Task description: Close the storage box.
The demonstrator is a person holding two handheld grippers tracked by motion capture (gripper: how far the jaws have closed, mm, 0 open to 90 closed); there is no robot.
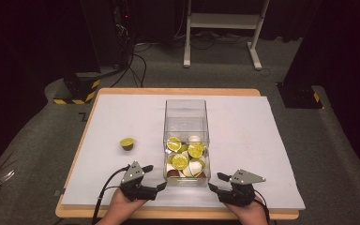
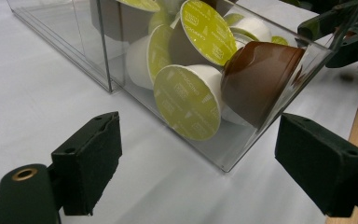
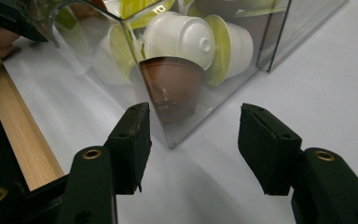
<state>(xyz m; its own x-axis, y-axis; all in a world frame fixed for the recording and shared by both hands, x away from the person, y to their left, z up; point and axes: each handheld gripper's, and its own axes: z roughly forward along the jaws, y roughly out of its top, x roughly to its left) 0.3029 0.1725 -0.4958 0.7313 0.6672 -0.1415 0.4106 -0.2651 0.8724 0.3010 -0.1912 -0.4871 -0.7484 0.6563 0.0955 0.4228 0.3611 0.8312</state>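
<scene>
High view: clear box (image 1: pixel 186 117) on the table (image 1: pixel 262 140), long axis running away from the person, its near half heaped with coffee capsules (image 1: pixel 185 157). One loose capsule (image 1: pixel 127 143) sits left, lid up. Left hand-held gripper (image 1: pixel 155 177) and right hand-held gripper (image 1: pixel 218 182) flank the near corners, jaws apart, empty.
</scene>
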